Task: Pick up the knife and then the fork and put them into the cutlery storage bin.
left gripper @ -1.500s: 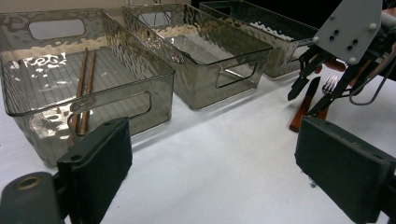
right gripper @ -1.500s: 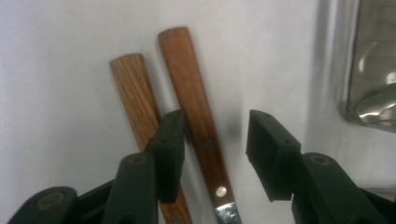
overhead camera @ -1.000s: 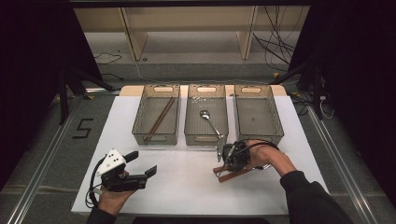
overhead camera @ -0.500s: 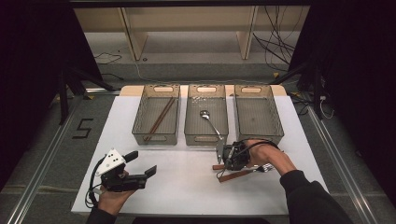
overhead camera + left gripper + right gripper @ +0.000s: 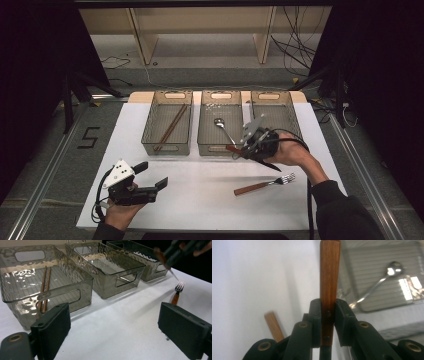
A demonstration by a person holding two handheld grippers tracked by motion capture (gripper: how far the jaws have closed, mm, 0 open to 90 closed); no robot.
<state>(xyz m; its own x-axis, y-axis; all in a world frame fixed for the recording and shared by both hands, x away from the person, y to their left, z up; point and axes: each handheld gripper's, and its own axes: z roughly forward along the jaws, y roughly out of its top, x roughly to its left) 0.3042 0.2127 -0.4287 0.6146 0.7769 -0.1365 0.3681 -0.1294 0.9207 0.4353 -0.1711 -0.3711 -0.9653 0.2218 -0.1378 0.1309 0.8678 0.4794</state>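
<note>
My right gripper [image 5: 240,149] [image 5: 327,305] hangs above the white table [image 5: 200,200] in front of the middle bin. Its jaws have just been closing and are shut on the wooden handle of a knife [image 5: 329,270] [image 5: 231,148]. The knife's thin blade [image 5: 173,273] points down behind the hand. A wooden-handled fork [image 5: 265,184] [image 5: 178,290] lies flat on the table below and to the right of it. My left gripper [image 5: 152,174] [image 5: 112,330] rests at the near left, open with nothing between its jaws.
Three grey see-through bins stand in a row at the back. The left bin [image 5: 150,142] holds two chopsticks [image 5: 170,127], the middle bin [image 5: 204,145] a metal spoon [image 5: 223,128], and the right bin [image 5: 295,120] looks bare. Dark floor surrounds the table.
My right gripper has risen off the table with the knife in its jaws, leaving the fork lying where it was. The left gripper has stayed still.
</note>
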